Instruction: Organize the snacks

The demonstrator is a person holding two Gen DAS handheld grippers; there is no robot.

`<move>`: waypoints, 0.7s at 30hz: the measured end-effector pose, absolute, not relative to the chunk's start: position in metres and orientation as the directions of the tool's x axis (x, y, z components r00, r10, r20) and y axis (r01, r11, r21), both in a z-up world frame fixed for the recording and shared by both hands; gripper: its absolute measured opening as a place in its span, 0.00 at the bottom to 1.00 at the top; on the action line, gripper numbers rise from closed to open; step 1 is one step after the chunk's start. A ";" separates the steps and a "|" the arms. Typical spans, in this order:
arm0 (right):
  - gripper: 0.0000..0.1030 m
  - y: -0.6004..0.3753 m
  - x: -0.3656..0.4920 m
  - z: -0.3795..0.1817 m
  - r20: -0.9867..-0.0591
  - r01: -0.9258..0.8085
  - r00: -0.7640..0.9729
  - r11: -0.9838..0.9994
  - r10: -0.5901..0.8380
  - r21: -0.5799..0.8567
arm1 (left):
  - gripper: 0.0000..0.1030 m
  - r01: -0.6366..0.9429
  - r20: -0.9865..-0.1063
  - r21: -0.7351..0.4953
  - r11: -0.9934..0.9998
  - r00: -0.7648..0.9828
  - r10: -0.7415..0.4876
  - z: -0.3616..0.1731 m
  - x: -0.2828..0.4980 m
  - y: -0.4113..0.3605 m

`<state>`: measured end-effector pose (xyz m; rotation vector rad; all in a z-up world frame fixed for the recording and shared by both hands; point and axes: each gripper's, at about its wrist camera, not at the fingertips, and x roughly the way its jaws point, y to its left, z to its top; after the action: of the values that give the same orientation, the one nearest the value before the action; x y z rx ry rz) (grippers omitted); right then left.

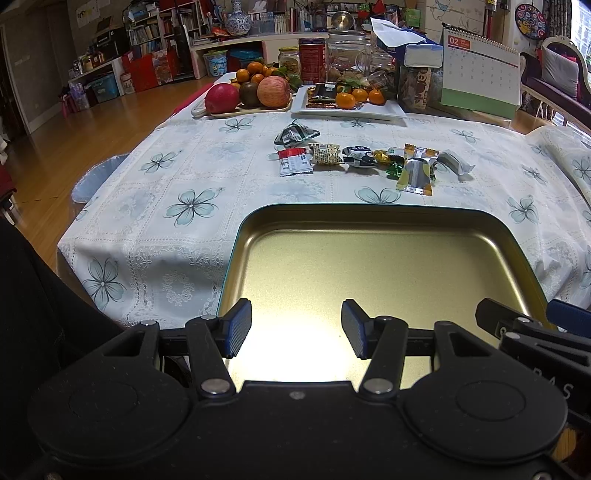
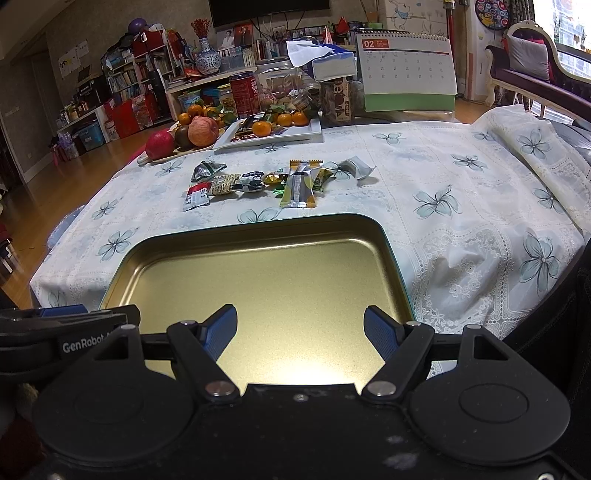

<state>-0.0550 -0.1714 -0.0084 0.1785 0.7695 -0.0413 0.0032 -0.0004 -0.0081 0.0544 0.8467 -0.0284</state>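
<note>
The room was dim and warm-toned. A bright glare burned on the gold tray [image 1: 369, 236] floor just ahead of each gripper. Daylight entered far right. Fisheye distortion bent the edges; distant shelves looked soft.

Setting: a lived-in home, living/dining room. Evidence: table under a white lace tablecloth [image 1: 192, 206] printed with blue flowers; wooden floor [image 1: 55, 147]; crowded bookshelves [image 1: 147, 33] along the far wall; blue-and-white porcelain vase [image 1: 237, 18]; dark flat screen [image 2: 269, 7] mounted above framed photos; upholstered sofa [image 2: 532, 70] with carved pale trim beside a window; desk calendar [image 2: 406, 70], fruit board with apples [image 1: 247, 94], jars and a tissue box at the table's far end.
</note>
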 end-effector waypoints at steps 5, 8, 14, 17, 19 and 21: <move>0.77 -0.171 -0.055 -0.009 -0.695 0.103 0.718 0.984 0.028 0.145 | 0.57 0.046 -0.749 0.037 0.998 0.663 -0.003 -0.008 0.003 0.000; 0.77 -0.171 -0.055 -0.009 -0.695 0.102 0.719 0.984 0.028 0.146 | 0.57 0.046 -0.749 0.038 0.998 0.662 -0.002 -0.008 0.003 0.000; 0.77 -0.171 -0.055 -0.008 -0.695 0.102 0.719 0.984 0.028 0.145 | 0.57 0.048 -0.751 0.037 0.998 0.660 -0.004 -0.009 0.003 -0.001; 0.77 -0.171 -0.055 -0.008 -0.695 0.102 0.719 0.984 0.028 0.145 | 0.57 0.049 -0.752 0.037 0.998 0.659 -0.005 -0.010 0.001 -0.002; 0.77 -0.171 -0.055 -0.009 -0.695 0.103 0.719 0.984 0.028 0.146 | 0.57 0.049 -0.753 0.037 0.998 0.658 -0.004 -0.010 0.001 -0.002; 0.77 -0.171 -0.055 -0.008 -0.696 0.102 0.718 0.984 0.029 0.146 | 0.57 0.049 -0.755 0.036 0.998 0.655 -0.005 -0.010 0.001 -0.002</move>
<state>-0.0549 -0.1708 -0.0081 0.1794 0.7700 -0.0409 0.0009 -0.0024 -0.0100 0.0548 0.8555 -0.0308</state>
